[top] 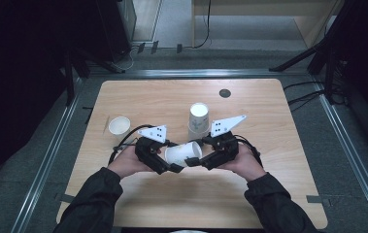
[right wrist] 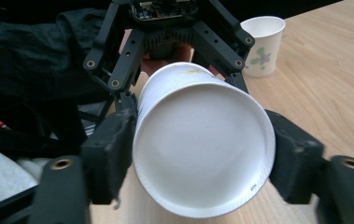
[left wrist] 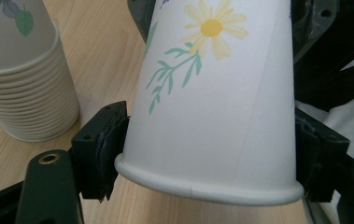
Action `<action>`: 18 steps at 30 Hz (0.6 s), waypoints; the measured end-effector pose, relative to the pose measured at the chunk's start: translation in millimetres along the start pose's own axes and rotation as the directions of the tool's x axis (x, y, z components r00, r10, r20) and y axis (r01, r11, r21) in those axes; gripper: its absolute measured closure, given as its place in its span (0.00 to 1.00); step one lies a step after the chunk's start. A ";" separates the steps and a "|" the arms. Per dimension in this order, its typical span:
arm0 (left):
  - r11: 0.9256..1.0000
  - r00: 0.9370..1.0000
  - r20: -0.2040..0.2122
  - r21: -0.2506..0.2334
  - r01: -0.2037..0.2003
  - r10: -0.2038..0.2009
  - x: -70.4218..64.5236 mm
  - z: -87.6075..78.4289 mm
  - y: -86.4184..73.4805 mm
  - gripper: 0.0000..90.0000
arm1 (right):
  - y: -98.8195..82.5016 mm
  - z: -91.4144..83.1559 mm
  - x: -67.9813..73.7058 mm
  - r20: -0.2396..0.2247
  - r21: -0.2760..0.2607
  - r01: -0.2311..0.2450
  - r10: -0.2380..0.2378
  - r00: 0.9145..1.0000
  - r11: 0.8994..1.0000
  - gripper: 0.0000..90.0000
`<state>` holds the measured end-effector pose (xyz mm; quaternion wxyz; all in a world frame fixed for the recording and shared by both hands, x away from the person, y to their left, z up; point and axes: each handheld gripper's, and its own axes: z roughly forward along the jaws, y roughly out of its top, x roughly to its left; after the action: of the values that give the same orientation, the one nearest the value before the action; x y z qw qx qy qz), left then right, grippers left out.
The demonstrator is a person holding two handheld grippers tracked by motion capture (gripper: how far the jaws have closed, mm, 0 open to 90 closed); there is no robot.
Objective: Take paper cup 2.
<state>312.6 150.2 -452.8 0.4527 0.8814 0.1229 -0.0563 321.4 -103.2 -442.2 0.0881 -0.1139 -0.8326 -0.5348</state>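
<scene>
I've got a paper cup [top: 183, 154] lying sideways in the air between both grippers, low over the wooden table [top: 269, 204], just in front of the cup stack [top: 198, 121]. Left gripper [top: 174, 167]: jaws pinching the cup near its rim. Right gripper [top: 191, 161]: jaws flank the cup's base end; can't tell if the pads press. A single cup [top: 119, 125] stands upright, well apart at left.

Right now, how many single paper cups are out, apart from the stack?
2: one lies sideways between both grippers, the held cup; the lone cup stands at table left. The stack may hide more.
</scene>
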 end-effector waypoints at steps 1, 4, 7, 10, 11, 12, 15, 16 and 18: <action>1.000 1.000 -0.005 -0.001 -0.001 0.001 0.2 -0.8 -0.1 0.26 | 0.0 0.1 -0.2 0.004 0.001 0.002 -0.002 1.000 1.000 0.30; 1.000 1.000 -0.011 -0.011 0.006 -0.006 1.0 -4.8 -0.5 0.26 | -0.7 -1.0 -1.5 0.021 0.008 -0.005 0.005 1.000 1.000 0.29; 1.000 1.000 -0.016 -0.020 0.022 -0.022 3.2 -14.5 -0.8 0.26 | -2.6 -3.9 -2.6 0.034 0.026 -0.001 0.001 0.999 1.000 0.28; 0.999 0.999 -0.032 -0.031 0.022 -0.023 3.9 -24.4 1.1 0.26 | -5.4 -6.4 -3.8 0.041 0.035 -0.009 0.008 0.999 0.999 0.28; 0.999 0.999 -0.038 -0.032 0.021 -0.022 4.1 -27.0 1.9 0.26 | -6.3 -6.7 -4.2 0.046 0.042 -0.007 0.005 0.999 0.999 0.28; 0.999 0.999 -0.039 -0.028 0.022 -0.023 4.6 -29.2 2.6 0.26 | -7.1 -6.7 -4.5 0.051 0.049 -0.002 0.000 0.999 0.999 0.28; 1.000 0.999 -0.043 0.004 0.028 -0.028 5.5 -34.5 5.2 0.26 | -9.1 -6.3 -4.1 0.060 0.067 0.002 -0.006 0.998 0.998 0.28; 0.999 0.998 -0.048 0.020 0.028 -0.027 5.5 -35.5 6.4 0.26 | -9.6 -6.0 -4.0 0.057 0.071 0.002 -0.006 0.998 0.997 0.28; 0.999 0.998 -0.060 0.038 0.023 -0.021 5.3 -37.5 8.5 0.26 | -10.2 -5.2 -3.7 0.061 0.075 0.008 -0.013 0.998 0.997 0.28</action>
<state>319.5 176.7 -425.3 0.4311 0.8898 0.1451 -0.0374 322.2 -112.4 -449.9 0.0641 -0.1225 -0.8550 -0.4999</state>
